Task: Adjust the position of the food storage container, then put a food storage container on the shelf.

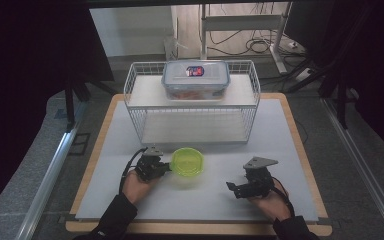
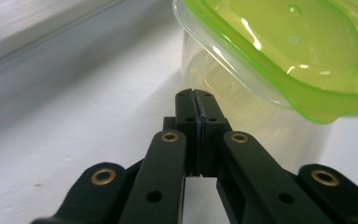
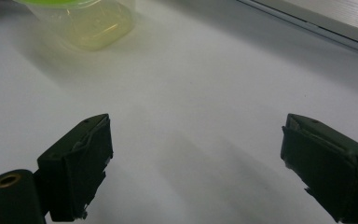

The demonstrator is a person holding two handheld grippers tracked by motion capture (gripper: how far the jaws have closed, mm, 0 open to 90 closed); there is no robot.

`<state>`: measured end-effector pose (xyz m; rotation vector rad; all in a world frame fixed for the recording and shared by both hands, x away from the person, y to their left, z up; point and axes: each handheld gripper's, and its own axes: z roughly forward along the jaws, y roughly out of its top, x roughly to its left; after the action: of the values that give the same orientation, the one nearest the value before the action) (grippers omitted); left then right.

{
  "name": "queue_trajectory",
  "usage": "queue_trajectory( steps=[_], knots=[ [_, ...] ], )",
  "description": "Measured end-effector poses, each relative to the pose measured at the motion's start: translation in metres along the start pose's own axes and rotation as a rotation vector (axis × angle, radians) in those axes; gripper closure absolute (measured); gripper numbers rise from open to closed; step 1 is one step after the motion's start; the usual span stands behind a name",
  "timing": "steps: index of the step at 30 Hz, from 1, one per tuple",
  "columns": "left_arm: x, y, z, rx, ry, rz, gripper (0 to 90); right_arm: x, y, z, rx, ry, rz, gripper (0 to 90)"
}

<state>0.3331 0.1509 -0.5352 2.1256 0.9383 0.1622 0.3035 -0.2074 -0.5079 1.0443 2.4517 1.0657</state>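
A small clear tub with a lime-green lid (image 1: 187,161) stands on the white table in front of the wire shelf. My left gripper (image 1: 166,168) sits just left of it, jaws shut with nothing between them. In the left gripper view the closed tips (image 2: 196,95) point at the tub's clear wall (image 2: 242,100), just below the lid rim; contact cannot be told. My right gripper (image 1: 233,188) rests near the front right, jaws wide open and empty. In the right gripper view its gripper (image 3: 196,144) hovers over bare table, with the tub (image 3: 86,23) far off at upper left.
A white wire shelf rack (image 1: 192,107) stands at the back of the table, with a clear blue-lidded food box (image 1: 195,80) on its top tier. The table's wooden edge (image 1: 200,229) runs along the front. Dark curtains flank both sides.
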Motion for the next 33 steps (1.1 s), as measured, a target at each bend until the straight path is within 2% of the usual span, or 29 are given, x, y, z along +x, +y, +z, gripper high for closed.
queue_trajectory(
  steps=[3,6,10,13,16,19,23,28,33],
  knots=[
    [-0.007,0.000,0.004,0.010,-0.009,0.010,89.8,0.000,0.000,0.000,0.000,0.000,-0.001,8.9],
    [-0.013,0.001,0.008,0.027,-0.012,0.044,89.7,0.000,0.000,0.000,0.001,-0.001,-0.003,9.0],
    [-0.013,0.000,0.006,0.034,0.013,0.049,88.9,0.000,0.000,0.000,-0.001,0.001,-0.002,9.2],
    [-0.013,-0.001,-0.002,0.030,0.059,0.057,84.9,0.000,0.001,-0.001,-0.005,0.006,0.001,9.8],
    [-0.016,-0.004,-0.014,0.014,0.102,0.059,77.2,0.000,0.001,-0.002,-0.010,0.009,0.000,10.8],
    [-0.018,-0.009,-0.027,-0.001,0.150,0.058,65.2,-0.001,0.002,-0.003,-0.018,0.015,0.006,11.3],
    [-0.020,-0.018,-0.043,-0.031,0.194,0.025,46.1,-0.001,0.003,-0.004,-0.024,0.022,0.021,11.8],
    [-0.021,-0.030,-0.054,-0.049,0.199,-0.012,27.4,-0.002,0.003,-0.006,-0.022,0.026,0.040,12.9],
    [-0.025,-0.036,-0.060,-0.056,0.192,-0.015,19.2,-0.004,0.005,-0.008,0.002,0.032,0.073,15.7]
  ],
)
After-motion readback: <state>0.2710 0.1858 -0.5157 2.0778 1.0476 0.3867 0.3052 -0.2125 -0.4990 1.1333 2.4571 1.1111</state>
